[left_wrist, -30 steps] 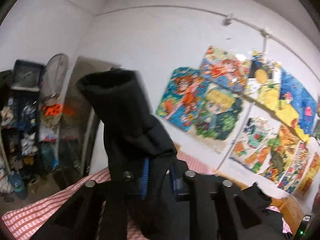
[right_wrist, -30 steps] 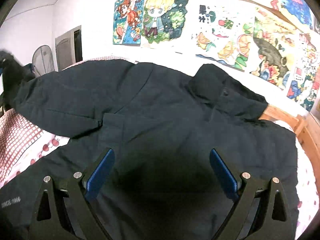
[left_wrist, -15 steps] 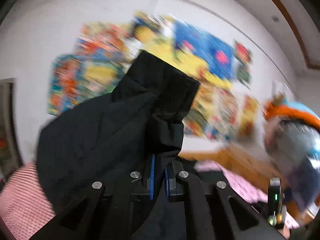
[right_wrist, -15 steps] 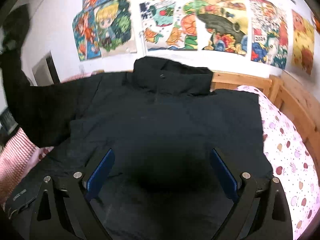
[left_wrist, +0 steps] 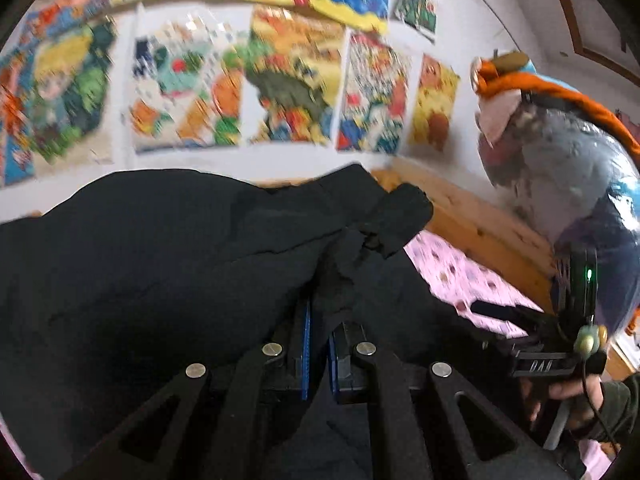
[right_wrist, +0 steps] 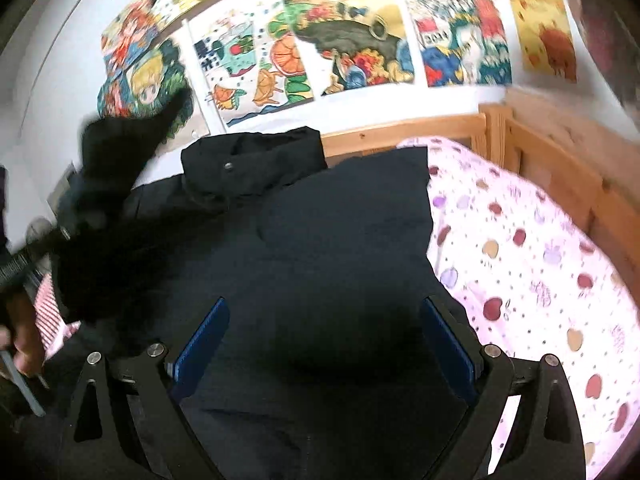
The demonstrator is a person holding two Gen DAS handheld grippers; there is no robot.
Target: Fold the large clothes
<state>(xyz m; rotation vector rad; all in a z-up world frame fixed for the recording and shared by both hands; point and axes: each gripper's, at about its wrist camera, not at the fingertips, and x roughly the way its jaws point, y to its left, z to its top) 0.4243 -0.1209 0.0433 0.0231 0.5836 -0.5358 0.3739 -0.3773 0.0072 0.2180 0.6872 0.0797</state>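
A large black jacket (right_wrist: 340,240) lies spread on the bed, collar (right_wrist: 252,168) toward the wall. My left gripper (left_wrist: 318,320) is shut on the jacket's sleeve (left_wrist: 384,216); the cuff sticks up past the blue pads and the sleeve drapes over the jacket's body. In the right wrist view the same lifted sleeve (right_wrist: 108,184) shows blurred at the left, above a hand (right_wrist: 24,332). My right gripper (right_wrist: 324,336) hovers over the jacket's middle, open, with nothing between its blue pads (right_wrist: 204,336).
A pink sheet with apple prints (right_wrist: 540,280) covers the bed at the right, bounded by a wooden frame (right_wrist: 552,160). Colourful posters (right_wrist: 320,40) fill the wall behind. A plush toy (left_wrist: 560,168) stands at the bed's right end, by a hand holding the other gripper (left_wrist: 560,360).
My left gripper has swung rightward and down, carrying the sleeve from up in the air over onto the jacket. The right gripper has shifted right, still open.
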